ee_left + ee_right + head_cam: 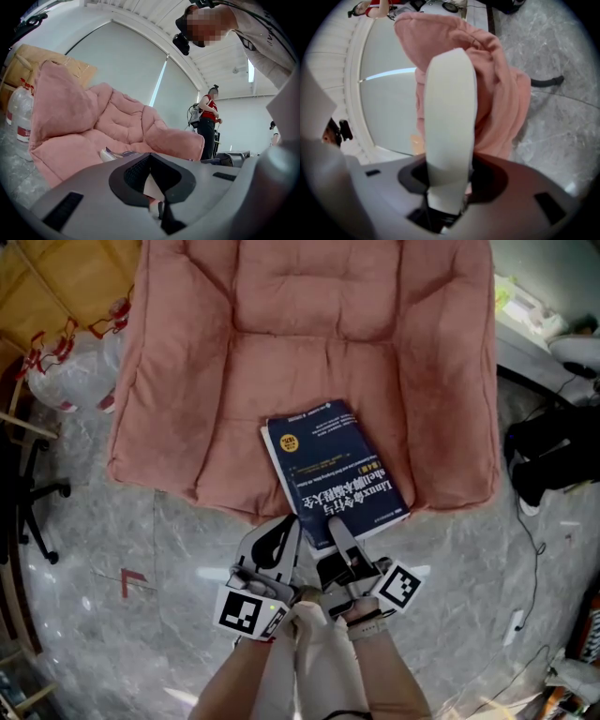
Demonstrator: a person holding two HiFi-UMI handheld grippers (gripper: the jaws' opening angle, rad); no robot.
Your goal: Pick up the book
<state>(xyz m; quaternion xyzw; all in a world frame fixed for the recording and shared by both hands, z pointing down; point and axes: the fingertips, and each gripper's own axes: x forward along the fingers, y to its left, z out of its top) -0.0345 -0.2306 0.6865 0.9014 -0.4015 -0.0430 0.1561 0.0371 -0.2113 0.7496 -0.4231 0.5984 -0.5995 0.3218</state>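
Observation:
A dark blue book (333, 460) lies on the front of a pink cushion chair (187, 381), its near end hanging over the marble floor. My right gripper (343, 538) is shut on that near end. In the right gripper view the book's pale page edge (450, 117) runs upright between the jaws of the right gripper (447, 173), with the pink chair (501, 103) behind it. My left gripper (286, 531) sits just left of the book's near corner, jaw tips together, holding nothing I can make out. In the left gripper view the book (111, 153) shows just above the left gripper (150, 157).
Large water bottles (70, 371) stand left of the chair, with an office chair base (37, 502) nearer me. A black bag and cables (553, 451) lie at the right. A person in a red top (208, 122) stands beyond the chair. Red tape (131, 579) marks the floor.

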